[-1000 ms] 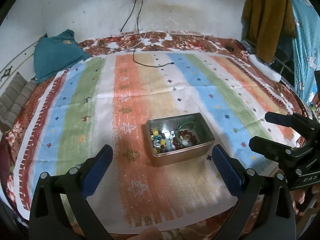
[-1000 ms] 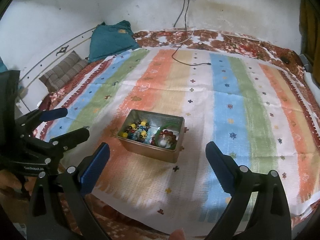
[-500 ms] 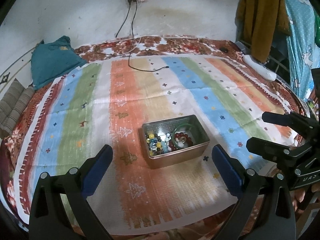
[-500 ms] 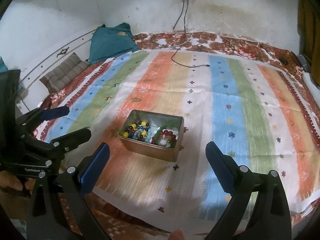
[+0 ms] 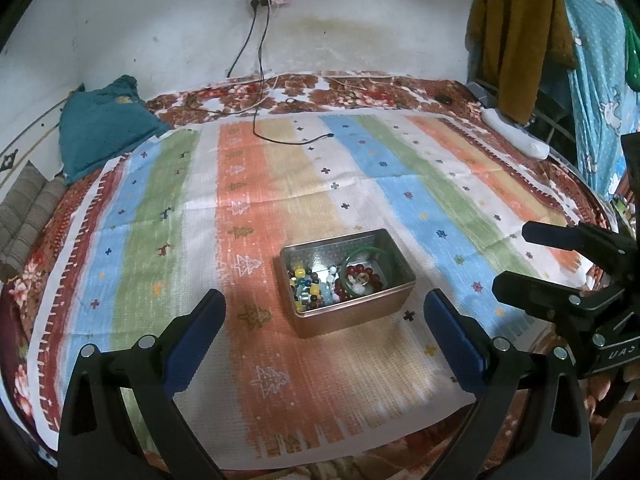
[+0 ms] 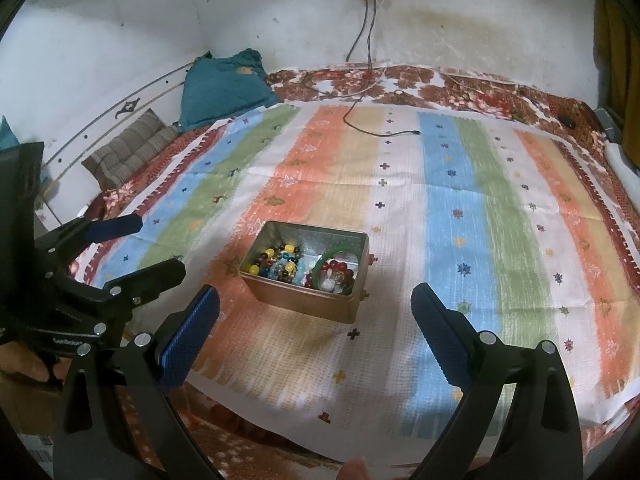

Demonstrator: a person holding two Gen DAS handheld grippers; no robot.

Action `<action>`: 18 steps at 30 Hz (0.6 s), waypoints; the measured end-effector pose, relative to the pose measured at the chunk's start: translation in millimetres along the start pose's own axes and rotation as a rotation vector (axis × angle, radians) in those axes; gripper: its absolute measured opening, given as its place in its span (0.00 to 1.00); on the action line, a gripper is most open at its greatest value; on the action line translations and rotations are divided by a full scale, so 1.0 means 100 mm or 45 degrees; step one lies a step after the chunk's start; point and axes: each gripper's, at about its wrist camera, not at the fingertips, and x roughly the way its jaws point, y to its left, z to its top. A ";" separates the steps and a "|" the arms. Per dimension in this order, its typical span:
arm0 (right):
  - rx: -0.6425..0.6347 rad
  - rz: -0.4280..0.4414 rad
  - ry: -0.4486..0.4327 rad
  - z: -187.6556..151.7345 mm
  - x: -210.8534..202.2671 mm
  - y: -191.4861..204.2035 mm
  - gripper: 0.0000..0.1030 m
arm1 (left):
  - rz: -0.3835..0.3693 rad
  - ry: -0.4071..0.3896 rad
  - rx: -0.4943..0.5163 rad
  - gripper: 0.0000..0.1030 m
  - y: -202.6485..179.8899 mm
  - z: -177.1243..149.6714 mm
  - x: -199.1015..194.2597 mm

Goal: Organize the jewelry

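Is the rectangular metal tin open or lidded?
Open: the rectangular metal tin shows no lid, and its mixed beads and green bangle are exposed.

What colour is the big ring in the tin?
Green. The bangle shows best in the left wrist view.

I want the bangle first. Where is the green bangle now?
In the left wrist view, the green bangle lies in the right half of the metal tin, around the red beads.

I see a striped cloth [image 5: 360,184] in orange, blue, green, white; gold tin [image 5: 352,314]; green bangle [image 5: 362,254]; teal pillow [image 5: 100,132].
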 end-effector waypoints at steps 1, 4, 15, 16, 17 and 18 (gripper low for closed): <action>0.001 0.000 -0.003 0.00 0.00 0.00 0.95 | 0.000 0.000 0.003 0.94 -0.01 0.00 0.00; 0.007 -0.006 -0.005 0.01 -0.01 0.01 0.95 | 0.009 0.006 0.008 0.94 -0.02 0.00 0.01; 0.004 -0.011 -0.002 0.01 0.02 0.03 0.95 | 0.002 -0.004 0.009 0.94 -0.03 0.00 -0.01; 0.001 -0.011 -0.001 0.00 0.02 0.03 0.95 | 0.002 -0.004 0.011 0.94 -0.03 0.00 0.00; 0.001 -0.011 -0.003 0.00 0.02 0.03 0.95 | 0.002 -0.004 0.011 0.94 -0.03 0.00 -0.01; -0.001 -0.011 -0.004 0.00 0.02 0.03 0.95 | 0.002 -0.004 0.012 0.94 -0.03 0.00 -0.01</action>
